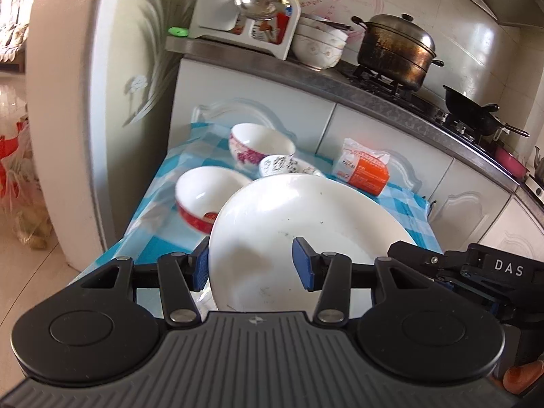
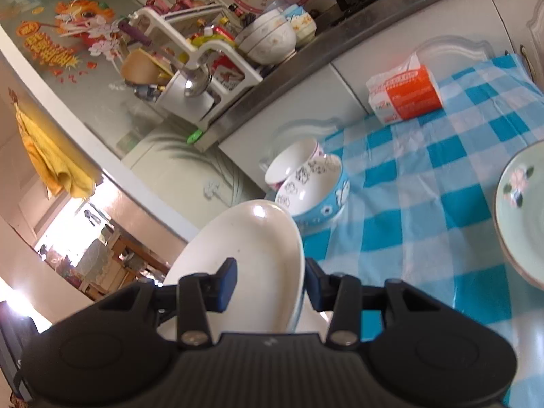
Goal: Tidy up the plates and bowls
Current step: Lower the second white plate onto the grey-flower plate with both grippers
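Now both grippers, left (image 1: 253,265) and right (image 2: 270,282), clamp the plate (image 1: 306,231) mid-carry; next, lower it flat at six o'clock of the bowls (image 1: 238,166).

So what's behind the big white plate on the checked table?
Behind the white plate stand three bowls: red-banded, pink-patterned, and blue. The plate hides their lower parts.
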Motion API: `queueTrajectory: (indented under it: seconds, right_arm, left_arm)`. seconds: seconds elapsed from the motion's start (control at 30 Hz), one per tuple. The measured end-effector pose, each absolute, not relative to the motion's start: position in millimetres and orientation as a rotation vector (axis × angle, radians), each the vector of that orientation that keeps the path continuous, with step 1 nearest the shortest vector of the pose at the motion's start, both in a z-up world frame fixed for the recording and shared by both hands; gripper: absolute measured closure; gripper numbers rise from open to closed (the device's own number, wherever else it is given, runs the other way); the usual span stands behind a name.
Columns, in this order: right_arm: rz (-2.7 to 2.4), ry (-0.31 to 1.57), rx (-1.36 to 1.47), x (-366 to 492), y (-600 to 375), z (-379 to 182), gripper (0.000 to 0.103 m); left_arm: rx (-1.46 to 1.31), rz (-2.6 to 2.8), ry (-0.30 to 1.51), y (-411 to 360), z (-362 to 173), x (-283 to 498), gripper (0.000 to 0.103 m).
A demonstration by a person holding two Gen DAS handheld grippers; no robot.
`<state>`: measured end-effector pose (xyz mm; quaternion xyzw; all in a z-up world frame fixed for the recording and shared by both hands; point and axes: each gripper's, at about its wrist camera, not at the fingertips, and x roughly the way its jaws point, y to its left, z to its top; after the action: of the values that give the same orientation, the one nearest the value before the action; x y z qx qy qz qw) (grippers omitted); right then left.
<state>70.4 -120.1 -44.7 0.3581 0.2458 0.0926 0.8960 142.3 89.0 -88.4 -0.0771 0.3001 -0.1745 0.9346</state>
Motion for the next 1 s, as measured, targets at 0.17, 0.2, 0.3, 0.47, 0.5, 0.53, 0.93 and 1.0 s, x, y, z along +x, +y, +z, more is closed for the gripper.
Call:
queueTrajectory:
  seconds: [0.17, 0.2, 0.3, 0.47, 0.5, 0.53, 0.93, 1.0]
  right_arm:
    - [0.202, 0.556, 0.733, 66, -101, -64, 0.060]
    - [0.201, 0.564, 0.734, 66, -98, -69, 0.060]
    - [0.190, 0.581, 0.725, 66, -92, -78, 0.060]
    - [0.182, 0.584, 0.709, 67, -89, -86, 0.060]
    - [0.182, 0.586, 0.708, 68, -89, -88, 0.060]
    - [0.181, 0.588, 0.705, 68, -88, -89, 0.060]
    - [0.169, 0.603, 0.644, 74, -82, -97, 0.058]
    - [0.166, 0.609, 0.634, 75, -80, -99, 0.058]
  left_arm:
    - [-0.186, -0.310, 0.645, 106, -109, 138, 0.047]
    - [-0.188, -0.302, 0.651, 107, -113, 139, 0.047]
    - [-0.201, -0.287, 0.669, 109, -124, 140, 0.047]
    - [-0.194, -0.275, 0.686, 108, -137, 146, 0.047]
    - [-0.193, -0.273, 0.689, 109, -139, 148, 0.047]
    - [-0.194, -0.271, 0.693, 109, -140, 150, 0.047]
    - [-0.184, -0.258, 0.701, 111, -150, 145, 0.047]
    - [-0.188, -0.255, 0.706, 111, -151, 144, 0.047]
